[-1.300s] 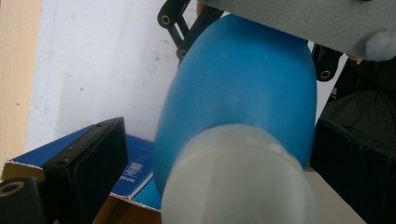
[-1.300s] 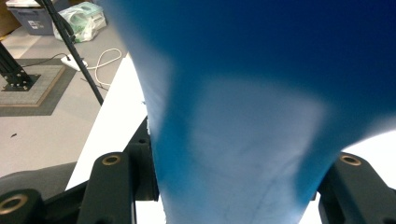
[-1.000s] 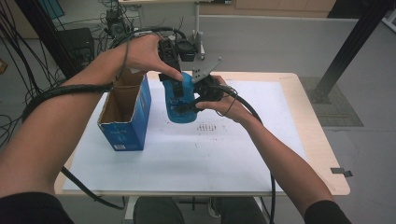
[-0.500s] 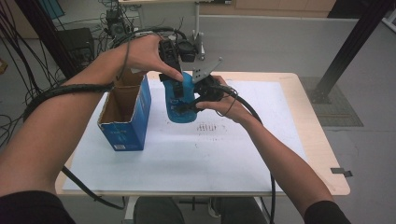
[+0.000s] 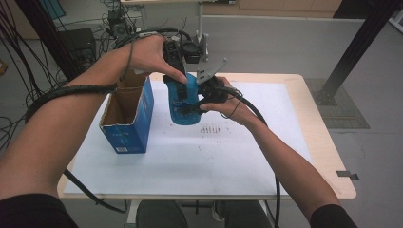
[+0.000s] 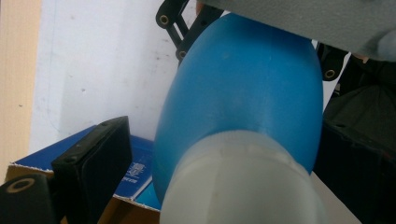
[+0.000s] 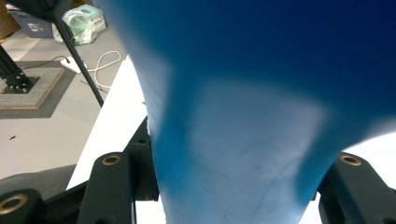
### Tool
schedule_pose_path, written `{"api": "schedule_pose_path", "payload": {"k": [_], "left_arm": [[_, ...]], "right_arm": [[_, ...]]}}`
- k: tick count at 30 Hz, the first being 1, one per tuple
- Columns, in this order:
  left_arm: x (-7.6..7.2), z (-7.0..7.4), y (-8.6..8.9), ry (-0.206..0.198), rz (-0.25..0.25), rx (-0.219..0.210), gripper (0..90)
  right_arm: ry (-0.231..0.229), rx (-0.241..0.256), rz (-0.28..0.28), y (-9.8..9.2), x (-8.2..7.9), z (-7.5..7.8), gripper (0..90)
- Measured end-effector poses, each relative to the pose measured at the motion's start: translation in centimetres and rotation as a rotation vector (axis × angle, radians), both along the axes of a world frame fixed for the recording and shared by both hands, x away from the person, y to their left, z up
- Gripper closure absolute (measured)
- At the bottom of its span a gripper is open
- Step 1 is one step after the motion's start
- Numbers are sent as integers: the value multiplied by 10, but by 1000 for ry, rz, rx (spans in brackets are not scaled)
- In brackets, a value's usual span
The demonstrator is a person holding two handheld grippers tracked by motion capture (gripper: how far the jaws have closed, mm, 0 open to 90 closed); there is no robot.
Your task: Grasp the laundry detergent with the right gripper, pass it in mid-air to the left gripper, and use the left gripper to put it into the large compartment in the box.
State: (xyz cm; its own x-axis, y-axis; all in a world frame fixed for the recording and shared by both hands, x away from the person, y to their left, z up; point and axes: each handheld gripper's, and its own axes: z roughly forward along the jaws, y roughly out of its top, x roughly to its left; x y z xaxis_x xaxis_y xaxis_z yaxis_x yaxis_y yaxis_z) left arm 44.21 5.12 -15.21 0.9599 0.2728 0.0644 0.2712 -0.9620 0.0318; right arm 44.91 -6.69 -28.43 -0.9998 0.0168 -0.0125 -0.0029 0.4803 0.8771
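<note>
A blue squeeze bulb (image 5: 185, 102) with a pale neck hangs above the white table sheet, held between two hand-held grippers. My right gripper (image 5: 199, 98) comes in from the right; in the right gripper view its jaws press both sides of the bulb (image 7: 243, 140), shut on it (image 7: 238, 179). From above, my left gripper (image 5: 179, 83) reaches over the bulb's top. In the left gripper view the pale neck (image 6: 243, 186) lies close to the camera. The left fingertip (image 6: 93, 161) stands slightly off the bulb (image 6: 243, 102), and the other jaw is hidden.
An open-topped blue cardboard box (image 5: 128, 118) stands on the table left of the bulb and shows below it in the left gripper view (image 6: 135, 170). The white sheet (image 5: 237, 156) covers the wooden table (image 5: 332, 156). Cables and a black frame post stand beyond.
</note>
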Motion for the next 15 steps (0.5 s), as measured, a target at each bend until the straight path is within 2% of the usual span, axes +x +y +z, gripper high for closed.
{"api": "schedule_pose_path", "payload": {"k": [6,15], "left_arm": [[0,0,0,-3,-4,7,107],[-1,-3,-1,-9,-14,14,247]], "right_arm": [[0,1,1,0,0,0,427],[-11,-1,3,1,0,0,427]]}}
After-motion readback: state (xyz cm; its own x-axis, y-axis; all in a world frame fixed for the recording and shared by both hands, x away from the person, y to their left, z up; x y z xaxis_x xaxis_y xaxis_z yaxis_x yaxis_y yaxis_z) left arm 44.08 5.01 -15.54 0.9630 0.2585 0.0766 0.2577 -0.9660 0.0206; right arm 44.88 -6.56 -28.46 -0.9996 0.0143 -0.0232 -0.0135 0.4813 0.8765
